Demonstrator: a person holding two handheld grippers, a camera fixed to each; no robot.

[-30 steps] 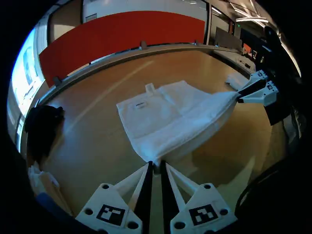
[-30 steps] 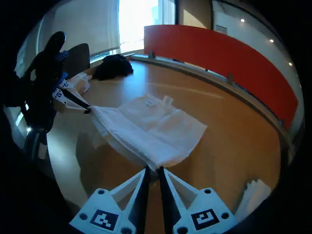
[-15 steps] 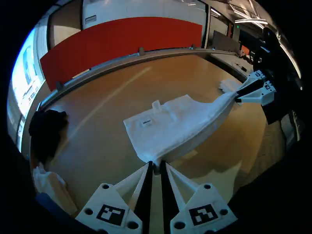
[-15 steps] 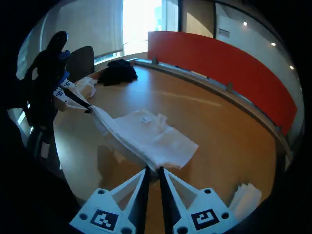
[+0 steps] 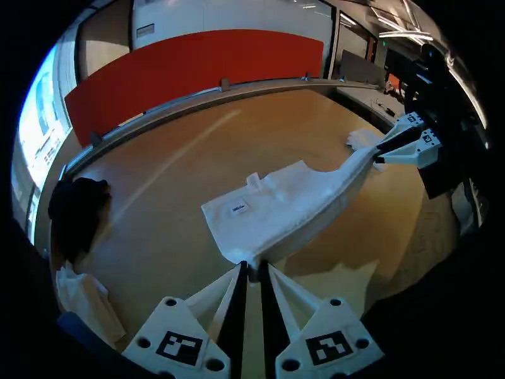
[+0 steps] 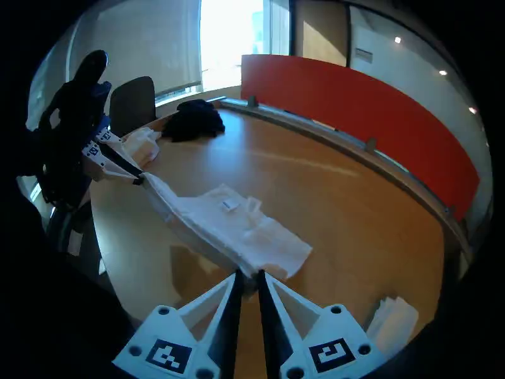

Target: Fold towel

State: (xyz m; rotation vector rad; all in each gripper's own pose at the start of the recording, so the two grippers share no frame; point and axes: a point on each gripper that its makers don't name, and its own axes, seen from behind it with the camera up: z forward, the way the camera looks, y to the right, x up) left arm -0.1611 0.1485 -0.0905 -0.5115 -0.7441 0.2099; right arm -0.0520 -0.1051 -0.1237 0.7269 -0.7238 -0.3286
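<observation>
Two white plastic two-finger grippers carry square black-and-white markers. The left gripper (image 5: pixel 252 268), bottom centre of the left gripper view, is clamped on a corner of the one white towel (image 5: pixel 278 202). The right gripper (image 5: pixel 380 151), at the right of that frame, pinches another corner. The towel's lifted edge stretches in a band between them. The rest lies rumpled mid-frame on the smooth, curved wooden table (image 5: pixel 170 164), with a small rectangular label showing. Two other piles of white cloth sit on the table, one lower left (image 5: pixel 82 297) and one upper right (image 5: pixel 363 138). One dark, soft bundle (image 5: pixel 76 205), possibly clothing, lies at the left. One long red panel (image 5: pixel 189 63) stands behind.
</observation>
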